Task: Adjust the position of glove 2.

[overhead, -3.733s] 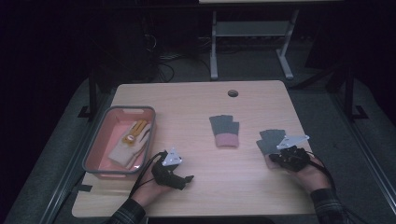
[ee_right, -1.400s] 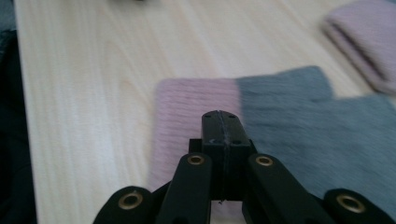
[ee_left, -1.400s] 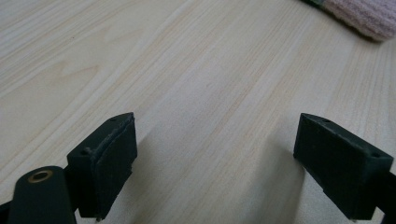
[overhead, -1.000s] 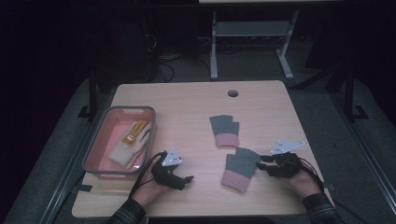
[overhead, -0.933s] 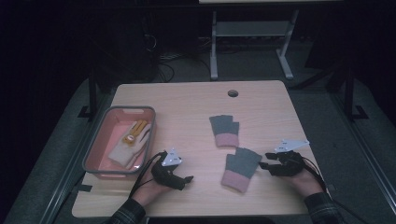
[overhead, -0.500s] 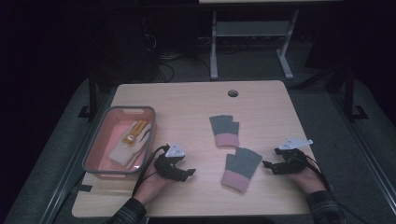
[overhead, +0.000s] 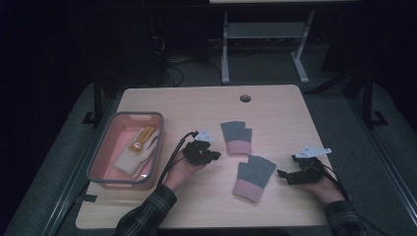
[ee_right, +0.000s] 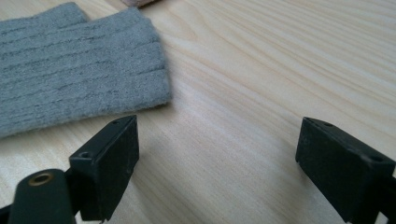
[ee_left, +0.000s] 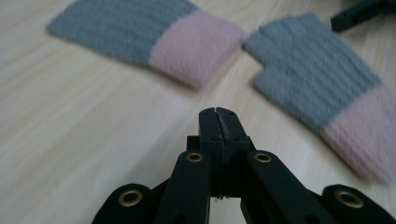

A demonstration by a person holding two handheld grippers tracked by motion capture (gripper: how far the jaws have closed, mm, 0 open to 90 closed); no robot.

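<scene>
Two grey fingerless gloves with pink cuffs lie flat on the table: the far glove (overhead: 236, 137) (ee_left: 140, 32) and the near glove (overhead: 253, 177) (ee_left: 317, 79) (ee_right: 79, 60). My left gripper (overhead: 215, 156) (ee_left: 218, 116) hovers just left of the far glove's cuff. Its jaws have just been closing and are now shut with nothing between them. My right gripper (overhead: 283, 174) (ee_right: 219, 140) sits low on the table right of the near glove. Its jaws have just been opening and stand wide apart over bare wood, clear of the glove's finger end.
A pink basket (overhead: 101, 162) at the table's left holds a white and yellow glove (overhead: 135, 152). A round cable hole (overhead: 245, 98) is near the far edge. A metal stand (overhead: 260, 44) is on the floor beyond the table.
The right gripper let go of the near glove, drew back to the right and opened. The left hand moved right toward the gloves and its jaws shut.
</scene>
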